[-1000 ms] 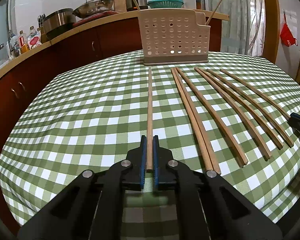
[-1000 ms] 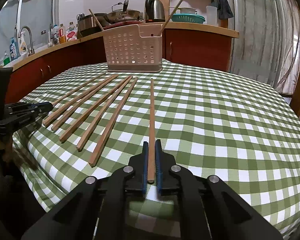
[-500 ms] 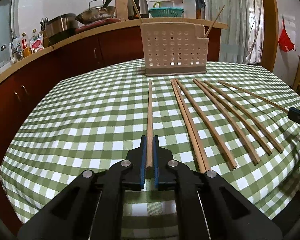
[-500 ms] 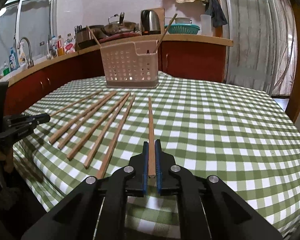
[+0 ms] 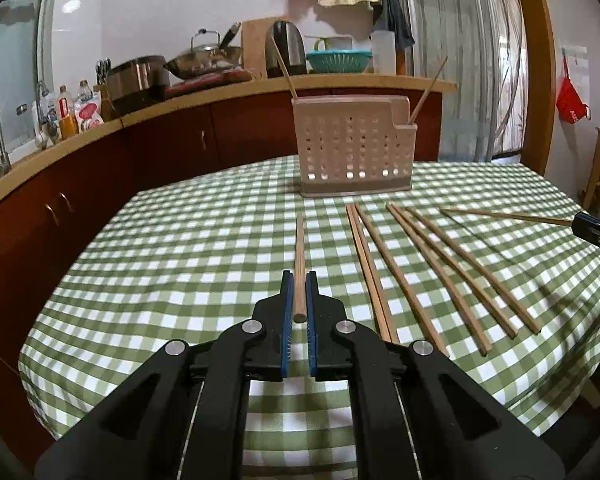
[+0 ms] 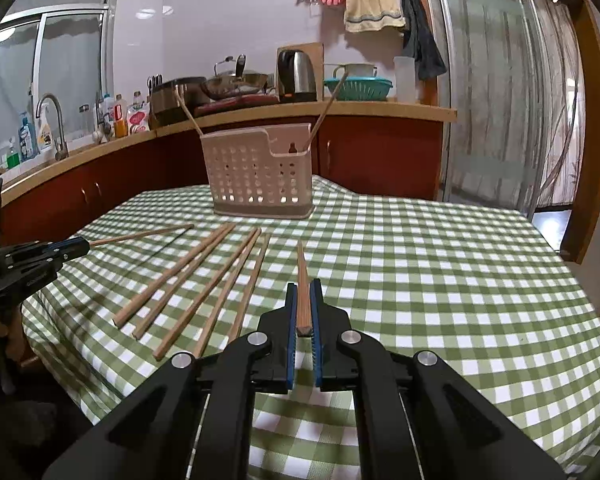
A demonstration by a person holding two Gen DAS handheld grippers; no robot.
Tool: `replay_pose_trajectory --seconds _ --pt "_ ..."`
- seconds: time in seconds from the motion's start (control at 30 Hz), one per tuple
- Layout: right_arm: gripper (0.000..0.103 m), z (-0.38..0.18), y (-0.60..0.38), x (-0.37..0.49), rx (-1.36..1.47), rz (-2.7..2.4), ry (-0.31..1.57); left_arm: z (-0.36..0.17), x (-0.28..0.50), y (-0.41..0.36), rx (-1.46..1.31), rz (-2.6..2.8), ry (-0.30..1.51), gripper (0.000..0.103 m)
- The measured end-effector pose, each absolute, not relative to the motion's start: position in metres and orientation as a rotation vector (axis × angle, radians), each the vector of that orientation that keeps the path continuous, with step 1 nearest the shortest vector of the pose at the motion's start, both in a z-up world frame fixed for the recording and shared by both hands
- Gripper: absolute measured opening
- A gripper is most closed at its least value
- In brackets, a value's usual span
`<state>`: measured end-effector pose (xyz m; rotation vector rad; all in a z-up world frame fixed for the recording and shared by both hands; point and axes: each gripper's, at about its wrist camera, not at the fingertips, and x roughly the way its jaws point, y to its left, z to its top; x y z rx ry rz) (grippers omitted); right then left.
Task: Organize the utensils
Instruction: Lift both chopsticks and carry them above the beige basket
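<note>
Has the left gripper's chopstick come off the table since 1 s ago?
Yes. The left gripper is shut on the chopstick, raised and tilted up; its tip now sits closer below the utensil basket than before.

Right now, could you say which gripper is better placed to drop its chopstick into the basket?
Probably right: the right gripper is shut on a chopstick aimed at the basket's lower end; the left gripper's aims at its taller end.
</note>
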<state>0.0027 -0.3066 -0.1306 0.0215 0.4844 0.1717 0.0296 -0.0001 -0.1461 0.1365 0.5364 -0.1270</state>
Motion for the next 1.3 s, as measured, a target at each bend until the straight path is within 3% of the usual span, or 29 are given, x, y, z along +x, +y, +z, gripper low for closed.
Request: replay_pose_trajectory --seconds 0.6,1.3 --pt "0.007 -0.063 -0.301 -0.002 0.024 0.159 0.359 -0.078 0.023 0.023 0.036 -0.126 0.469 0.007" --pt "0.007 -0.039 -0.299 0.060 0.039 0.191 0.328 -0.049 0.081 0.027 0.005 -0.178 0.458 0.007"
